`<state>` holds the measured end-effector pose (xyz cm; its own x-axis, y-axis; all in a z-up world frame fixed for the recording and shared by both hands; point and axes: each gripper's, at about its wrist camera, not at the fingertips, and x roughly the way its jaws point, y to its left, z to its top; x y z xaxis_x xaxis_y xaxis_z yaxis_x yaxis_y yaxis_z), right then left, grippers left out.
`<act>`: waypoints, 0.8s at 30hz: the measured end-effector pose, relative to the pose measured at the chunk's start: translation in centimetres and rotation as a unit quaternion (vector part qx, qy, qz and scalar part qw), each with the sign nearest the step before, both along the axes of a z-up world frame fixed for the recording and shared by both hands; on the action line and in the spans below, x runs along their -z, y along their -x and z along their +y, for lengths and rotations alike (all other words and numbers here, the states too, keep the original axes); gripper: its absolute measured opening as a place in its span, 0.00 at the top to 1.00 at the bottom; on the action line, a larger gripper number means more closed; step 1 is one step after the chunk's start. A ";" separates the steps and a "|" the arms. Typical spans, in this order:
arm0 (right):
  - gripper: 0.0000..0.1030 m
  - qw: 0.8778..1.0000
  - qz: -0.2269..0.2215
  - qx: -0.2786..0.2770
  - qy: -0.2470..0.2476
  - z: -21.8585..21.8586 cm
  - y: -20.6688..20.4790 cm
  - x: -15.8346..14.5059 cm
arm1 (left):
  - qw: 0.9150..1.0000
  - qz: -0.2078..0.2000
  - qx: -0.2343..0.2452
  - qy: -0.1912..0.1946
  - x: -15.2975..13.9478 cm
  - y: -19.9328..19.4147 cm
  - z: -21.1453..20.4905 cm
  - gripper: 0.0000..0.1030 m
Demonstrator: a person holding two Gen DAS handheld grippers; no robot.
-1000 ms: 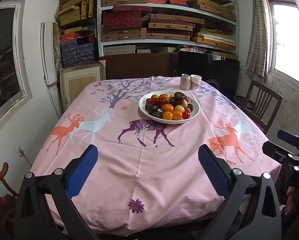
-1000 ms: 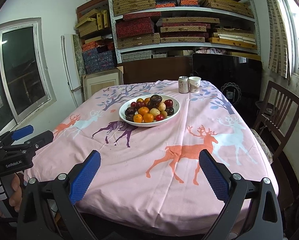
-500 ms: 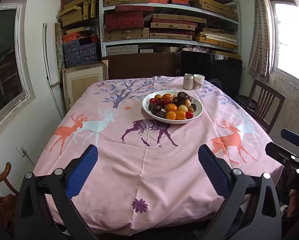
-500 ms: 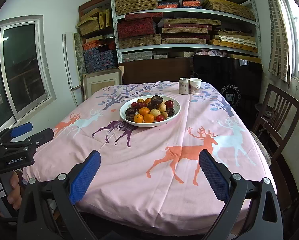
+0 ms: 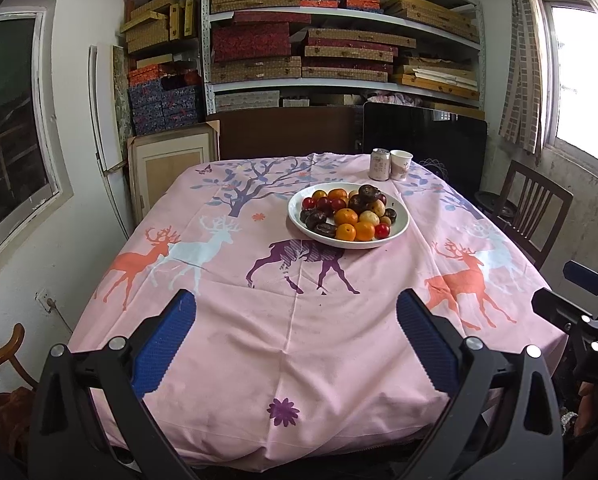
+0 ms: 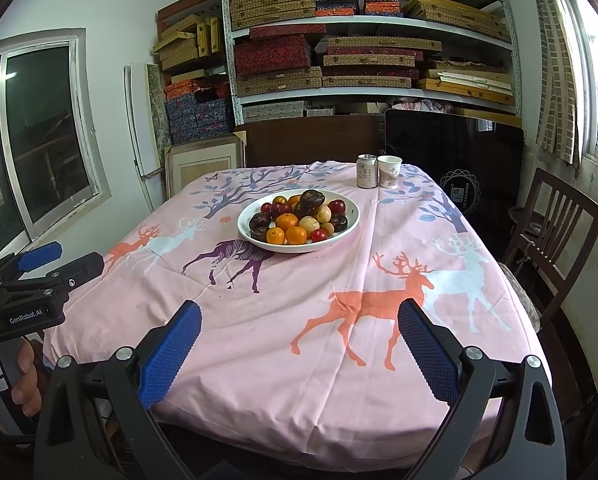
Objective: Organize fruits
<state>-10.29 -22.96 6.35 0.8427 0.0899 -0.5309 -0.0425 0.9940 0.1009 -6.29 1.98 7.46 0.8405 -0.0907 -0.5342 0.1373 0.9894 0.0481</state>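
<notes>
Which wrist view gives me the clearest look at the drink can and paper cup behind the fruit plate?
The right wrist view: the silver drink can and white paper cup appear larger there, side by side, with printing visible. The left wrist view shows the same pair smaller, beyond the white fruit plate.

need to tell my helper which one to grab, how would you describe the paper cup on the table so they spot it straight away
Start at the pink deer-print tablecloth and find the white plate of fruit near its middle. Beyond the plate, near the far edge, two small containers stand side by side. The paper cup is the right one: white, open-topped, tapered, unlike the metal drink can.
</notes>
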 end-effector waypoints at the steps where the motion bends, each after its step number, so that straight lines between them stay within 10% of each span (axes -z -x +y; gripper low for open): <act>1: 0.04 1.000 0.000 0.000 0.000 -0.1 0.0 0.0 | 1.000 0.000 0.000 -0.001 0.1 0.0 0.0 0.04; 24: 0.04 1.000 0.006 -0.002 0.001 -0.1 -0.1 0.8 | 1.000 0.000 -0.009 -0.008 1.0 -0.1 -0.2 0.05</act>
<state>-10.20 -23.01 5.53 0.8359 0.0918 -0.5411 -0.0454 0.9941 0.0986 -6.21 1.82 6.48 0.8422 -0.0671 -0.5349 0.1191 0.9909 0.0633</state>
